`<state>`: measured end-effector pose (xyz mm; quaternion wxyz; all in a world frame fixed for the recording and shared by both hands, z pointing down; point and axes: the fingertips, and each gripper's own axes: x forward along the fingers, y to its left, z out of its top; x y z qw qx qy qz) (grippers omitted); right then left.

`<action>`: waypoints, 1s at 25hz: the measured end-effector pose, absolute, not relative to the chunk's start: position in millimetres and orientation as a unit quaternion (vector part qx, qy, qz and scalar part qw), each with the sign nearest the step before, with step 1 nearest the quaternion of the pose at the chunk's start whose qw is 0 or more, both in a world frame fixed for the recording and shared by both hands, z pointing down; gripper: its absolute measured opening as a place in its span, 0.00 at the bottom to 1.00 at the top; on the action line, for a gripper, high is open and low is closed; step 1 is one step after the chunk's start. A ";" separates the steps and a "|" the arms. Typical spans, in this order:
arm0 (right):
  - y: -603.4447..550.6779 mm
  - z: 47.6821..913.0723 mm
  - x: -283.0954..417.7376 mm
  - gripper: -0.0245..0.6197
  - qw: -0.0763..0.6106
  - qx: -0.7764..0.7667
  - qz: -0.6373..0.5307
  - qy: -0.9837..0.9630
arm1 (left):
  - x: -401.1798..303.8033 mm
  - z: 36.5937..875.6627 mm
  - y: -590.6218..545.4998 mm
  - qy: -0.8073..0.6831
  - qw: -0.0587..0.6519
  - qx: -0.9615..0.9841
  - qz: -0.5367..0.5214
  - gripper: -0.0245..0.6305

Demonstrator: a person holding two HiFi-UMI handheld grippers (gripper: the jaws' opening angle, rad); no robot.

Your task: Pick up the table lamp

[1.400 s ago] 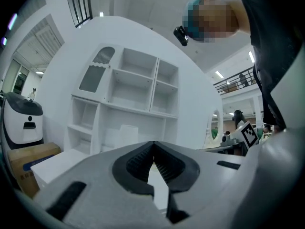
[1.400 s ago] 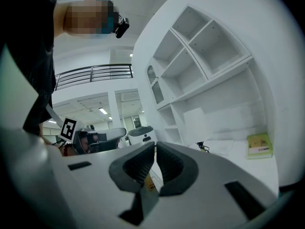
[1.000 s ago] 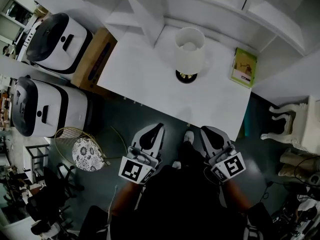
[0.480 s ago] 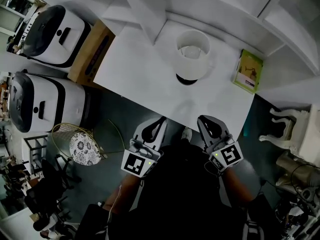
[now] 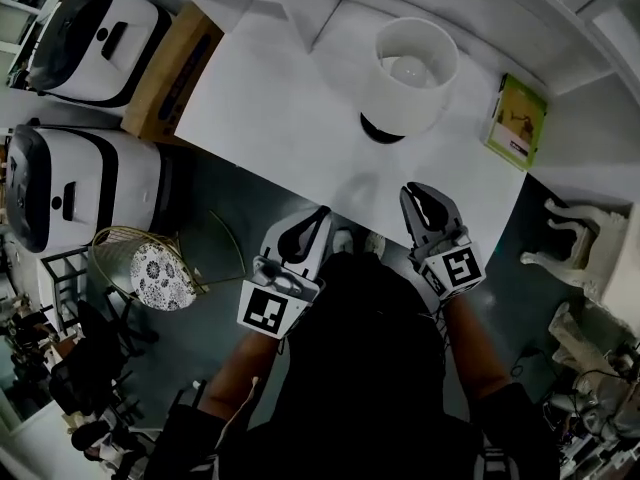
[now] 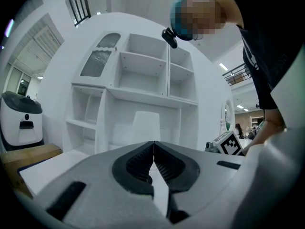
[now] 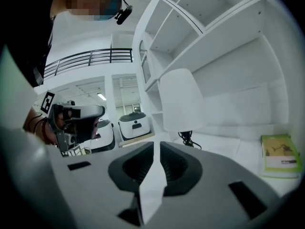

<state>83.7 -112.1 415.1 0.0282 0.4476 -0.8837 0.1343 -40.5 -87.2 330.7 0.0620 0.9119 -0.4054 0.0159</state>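
Observation:
The table lamp has a white shade and a dark round base, and it stands upright at the back of the white table. In the right gripper view the lamp rises just beyond the jaws, a little to the right. My right gripper is shut and empty at the table's front edge, short of the lamp. My left gripper is also shut and empty, just off that edge and left of the lamp. Neither touches the lamp. The left gripper view shows shut jaws before white shelves.
A green book lies at the table's right end. A brown box and two white-and-black machines stand to the left. A wire stool is on the floor, and a white chair is at the right. White shelves back the table.
Both grippers have moved forward to the table's front edge, the right one further. The lamp now sits closer to the right gripper. Both stay shut.

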 end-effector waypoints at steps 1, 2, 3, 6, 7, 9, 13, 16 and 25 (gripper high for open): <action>-116.7 420.7 82.3 0.09 0.029 0.448 0.137 -0.883 | -42.6 334.9 -88.7 -0.408 0.066 0.911 0.013 0.06; -121.5 425.7 81.5 0.09 0.029 0.450 0.140 -0.882 | -44.1 339.6 -90.5 -0.409 0.069 0.910 0.011 0.06; -126.2 430.2 81.5 0.09 0.029 0.452 0.140 -0.880 | -44.5 345.0 -92.3 -0.410 0.071 0.909 0.012 0.06; -137.8 443.7 85.4 0.09 0.034 0.458 0.133 -0.878 | -40.8 363.8 -94.6 -0.410 0.067 0.909 0.027 0.06; -142.3 448.3 87.3 0.09 0.036 0.460 0.130 -0.878 | -40.0 370.7 -96.1 -0.410 0.068 0.909 0.033 0.06; -151.5 457.3 88.5 0.09 0.039 0.463 0.123 -0.877 | -41.1 380.8 -100.8 -0.414 0.074 0.907 0.035 0.06; -166.2 478.7 90.6 0.09 0.046 0.466 0.122 -0.875 | -44.3 393.4 -105.9 -0.420 0.075 0.904 0.031 0.06; -179.7 492.0 93.5 0.10 0.050 0.472 0.124 -0.871 | -45.1 405.1 -106.9 -0.422 0.082 0.902 0.034 0.06; -226.7 518.2 83.4 0.19 0.055 0.480 0.117 -0.868 | -55.3 423.7 -118.0 -0.426 0.078 0.901 0.037 0.06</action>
